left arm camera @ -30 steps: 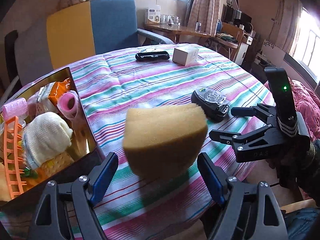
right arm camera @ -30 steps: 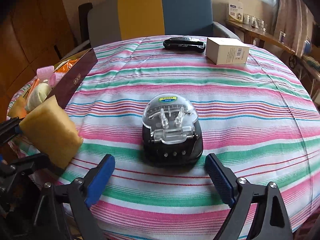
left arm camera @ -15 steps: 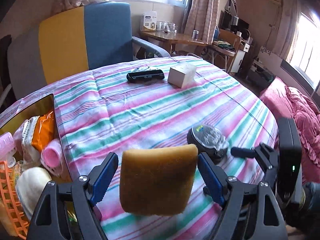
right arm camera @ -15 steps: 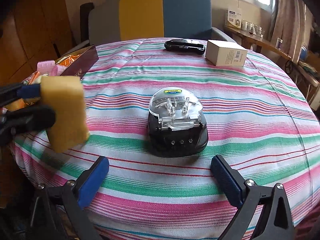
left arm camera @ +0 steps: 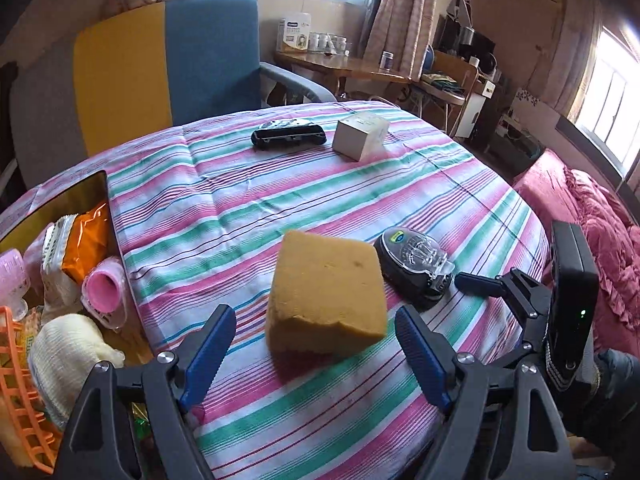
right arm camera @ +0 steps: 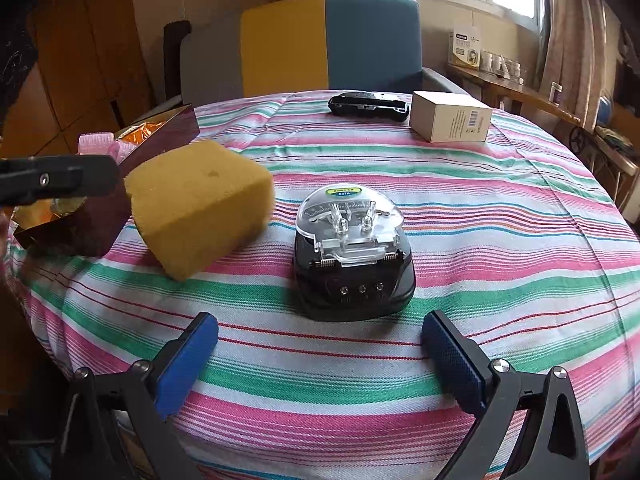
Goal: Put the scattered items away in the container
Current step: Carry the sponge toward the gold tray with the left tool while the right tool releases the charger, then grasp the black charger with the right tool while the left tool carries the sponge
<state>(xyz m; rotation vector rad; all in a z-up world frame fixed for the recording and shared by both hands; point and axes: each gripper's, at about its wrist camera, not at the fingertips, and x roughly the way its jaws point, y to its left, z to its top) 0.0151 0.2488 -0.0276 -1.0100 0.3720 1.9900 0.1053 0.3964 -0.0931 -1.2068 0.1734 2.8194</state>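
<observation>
A yellow sponge [left arm camera: 326, 296] sits tilted and blurred just beyond the tips of my left gripper [left arm camera: 316, 356]. The jaws are open and neither pad touches it. In the right wrist view the sponge [right arm camera: 200, 204] has one corner down at the striped cloth, beside a left finger [right arm camera: 60, 178]. My right gripper [right arm camera: 320, 360] is open wide, with a black charger with a clear lid [right arm camera: 354, 256] just ahead of its pads and untouched. The dark box [left arm camera: 102, 184] at the left holds pink rollers, an orange packet and a white knit item.
A black device [right arm camera: 368, 106] and a white carton [right arm camera: 450, 122] lie at the far side of the round table. A blue and yellow armchair [left arm camera: 168, 60] stands behind it. A pink bed [left arm camera: 600, 220] is on the right. The table edge runs close under both grippers.
Half a second ago the sponge filled the gap between the left pads; now it is past the tips and free of them. The right jaws have spread a little wider.
</observation>
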